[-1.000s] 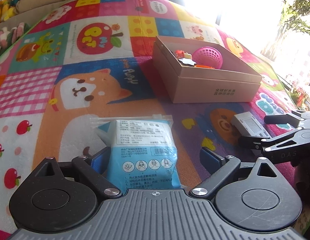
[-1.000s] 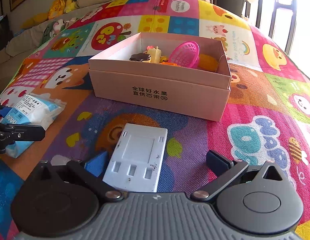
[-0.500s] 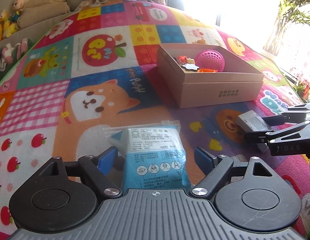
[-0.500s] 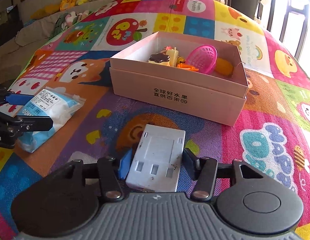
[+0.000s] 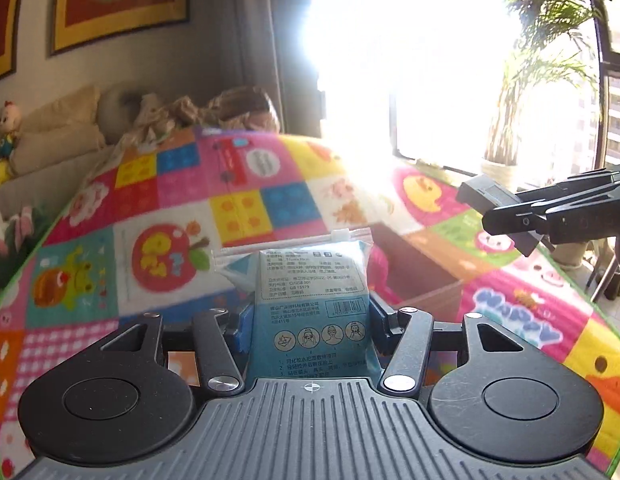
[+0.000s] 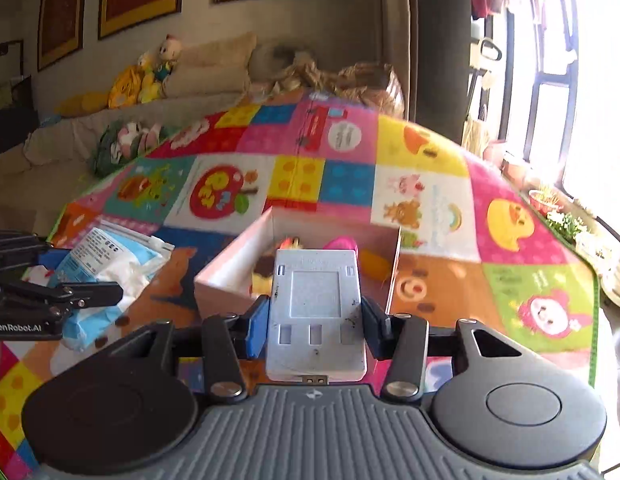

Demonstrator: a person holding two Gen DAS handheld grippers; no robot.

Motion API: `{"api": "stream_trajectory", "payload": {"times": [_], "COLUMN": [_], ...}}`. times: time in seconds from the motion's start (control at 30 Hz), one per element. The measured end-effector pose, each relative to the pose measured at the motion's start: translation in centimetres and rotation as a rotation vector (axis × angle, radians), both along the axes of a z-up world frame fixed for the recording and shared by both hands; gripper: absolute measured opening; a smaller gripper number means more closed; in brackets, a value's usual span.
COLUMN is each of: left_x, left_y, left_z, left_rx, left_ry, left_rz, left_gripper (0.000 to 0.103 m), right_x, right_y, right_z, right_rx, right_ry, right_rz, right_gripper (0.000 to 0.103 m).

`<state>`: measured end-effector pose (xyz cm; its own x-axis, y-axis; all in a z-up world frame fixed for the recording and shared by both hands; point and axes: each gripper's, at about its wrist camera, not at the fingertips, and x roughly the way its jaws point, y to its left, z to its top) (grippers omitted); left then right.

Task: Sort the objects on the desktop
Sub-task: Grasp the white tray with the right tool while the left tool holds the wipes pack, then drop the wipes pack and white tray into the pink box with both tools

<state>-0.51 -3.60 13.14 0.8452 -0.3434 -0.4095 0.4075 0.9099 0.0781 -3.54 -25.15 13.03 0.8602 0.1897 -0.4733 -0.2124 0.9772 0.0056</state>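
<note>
My left gripper (image 5: 308,320) is shut on a blue and white plastic packet (image 5: 310,292) and holds it up above the colourful play mat (image 5: 158,216). My right gripper (image 6: 316,320) is shut on a flat grey plastic device (image 6: 316,308) and holds it in the air in front of the open pink cardboard box (image 6: 230,276). The box holds small toys and a pink basket (image 6: 344,245), mostly hidden behind the device. The left gripper with its packet (image 6: 106,264) shows at the left of the right wrist view. The right gripper (image 5: 550,216) shows at the right of the left wrist view.
The box corner (image 5: 422,280) lies just behind the packet in the left wrist view. A sofa with cushions and plush toys (image 6: 150,76) runs along the far side of the mat. A bright window and potted plant (image 5: 506,120) stand at the right.
Both grippers closed on their objects, the packet and the grey device, and lifted them off the mat. Both cameras tilted up, so the room now shows.
</note>
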Motion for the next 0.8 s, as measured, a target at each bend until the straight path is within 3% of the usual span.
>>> {"api": "stream_trajectory", "payload": {"times": [0.07, 0.17, 0.3, 0.33, 0.37, 0.43, 0.47, 0.57, 0.8], "left_x": [3.0, 8.8, 13.7, 13.9, 13.6, 12.2, 11.2, 9.2, 7.2], "left_y": [-2.5, -6.5, -10.5, -10.3, -9.3, -7.1, -5.9, -3.1, 0.4], "left_z": [0.8, -0.7, -4.9, -5.4, -5.6, -5.3, -5.1, -5.4, -7.3], "left_rx": [-0.045, -0.127, -0.047, -0.045, -0.064, -0.069, -0.054, -0.020, -0.062], "left_ry": [0.003, 0.089, 0.188, 0.203, 0.208, 0.174, 0.143, 0.124, 0.236], "left_rz": [-0.027, -0.042, -0.045, -0.041, -0.048, -0.027, -0.002, 0.054, 0.129], "left_gripper": [0.060, 0.062, 0.068, 0.070, 0.079, 0.093, 0.095, 0.095, 0.098], "right_x": [0.5, 1.9, 5.0, 5.8, 6.6, 8.4, 9.2, 12.4, 20.2], "right_y": [-1.4, -2.9, -4.0, -4.1, -4.2, -4.1, -4.2, -3.5, 1.8], "right_z": [3.5, 6.6, 7.2, 6.9, 6.4, 4.9, 4.4, 2.1, -2.4], "right_rx": [0.035, 0.063, 0.060, 0.062, 0.066, 0.086, 0.105, 0.181, 0.295], "right_ry": [-0.069, -0.128, -0.140, -0.125, -0.106, -0.054, -0.028, 0.073, 0.256], "right_rz": [-0.015, -0.044, -0.093, -0.097, -0.098, -0.086, -0.079, -0.050, 0.011], "right_gripper": [0.047, 0.047, 0.047, 0.047, 0.047, 0.047, 0.047, 0.048, 0.047]}}
